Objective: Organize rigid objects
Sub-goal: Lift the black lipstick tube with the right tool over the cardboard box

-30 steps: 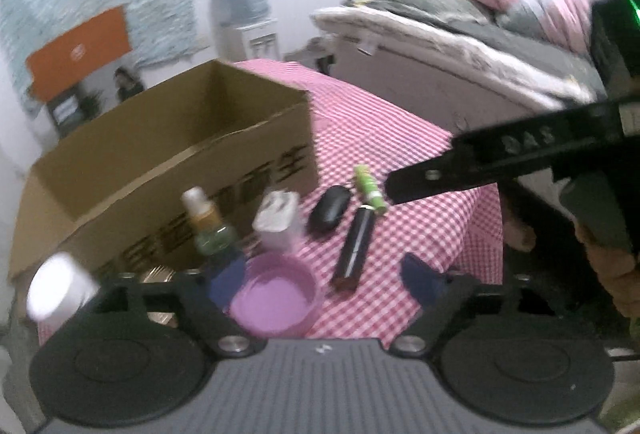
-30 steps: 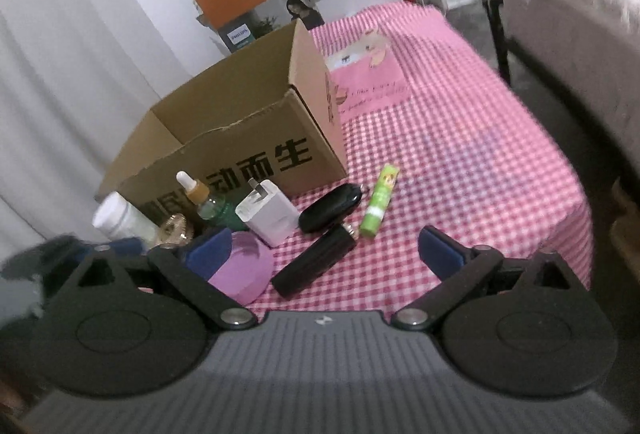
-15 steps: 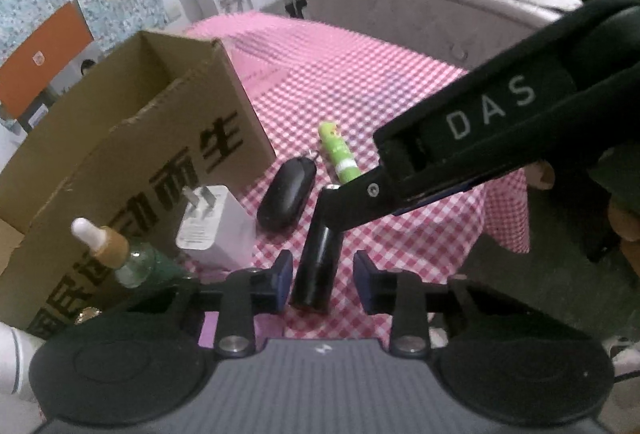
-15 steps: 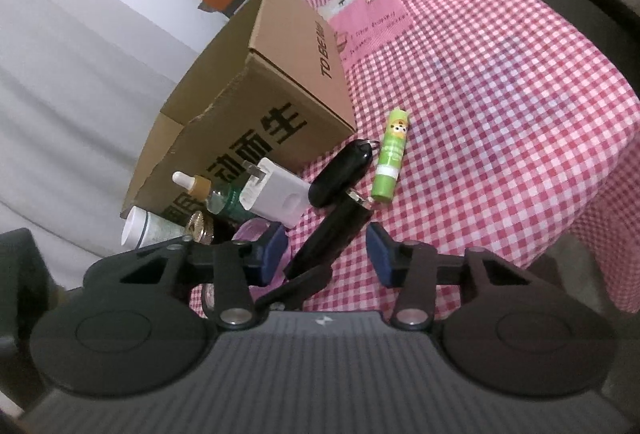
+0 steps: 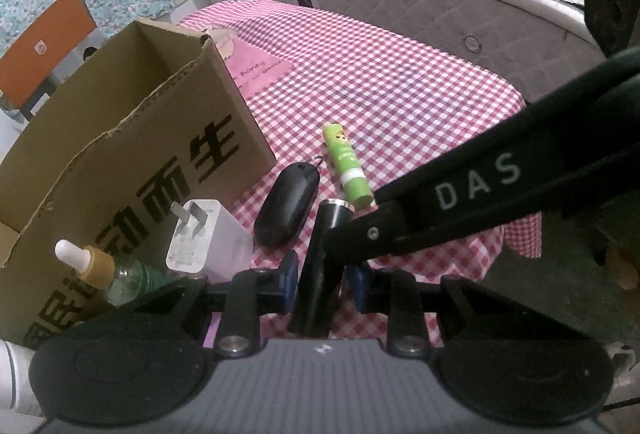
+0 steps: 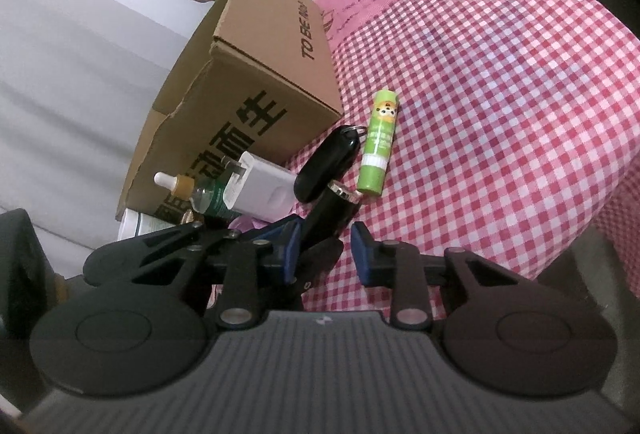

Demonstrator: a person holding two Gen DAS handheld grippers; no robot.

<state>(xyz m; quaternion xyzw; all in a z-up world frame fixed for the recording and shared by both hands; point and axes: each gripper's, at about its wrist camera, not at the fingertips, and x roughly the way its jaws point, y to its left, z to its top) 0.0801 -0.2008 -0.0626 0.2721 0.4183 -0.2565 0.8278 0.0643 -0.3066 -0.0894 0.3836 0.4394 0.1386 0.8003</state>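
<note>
Both tongs have dropped toward the table since a second ago and narrowed from wide open to a slim gap, and both are closing at this moment. Left tongs [image 5: 322, 284] have the black cylindrical tube with a silver rim [image 5: 320, 266] between their blue pads, one pad against each side of its near end. Right tongs [image 6: 325, 248] bracket the same tube [image 6: 334, 212] nearer its silver-rimmed far end; the left pad touches it, but whether the right pad touches cannot be told. In the left wrist view the right tongs' black arm marked DAS crosses over the tube from the right.

Just beyond the tube lie a black oval key fob with a metal ring [image 5: 289, 204] and, to its right, a lime-green glue stick [image 5: 347, 164], both flat on the red-and-white checked tablecloth [image 5: 400, 82]. Left of the fob sits a white plug-in charger [image 5: 204, 238], then a green glass dropper bottle with a tan collar [image 5: 96, 266]. Behind them stands an open brown cardboard box with black printed characters [image 5: 132, 138]. Far right, a bed with a quilted grey mattress [image 5: 460, 6].
</note>
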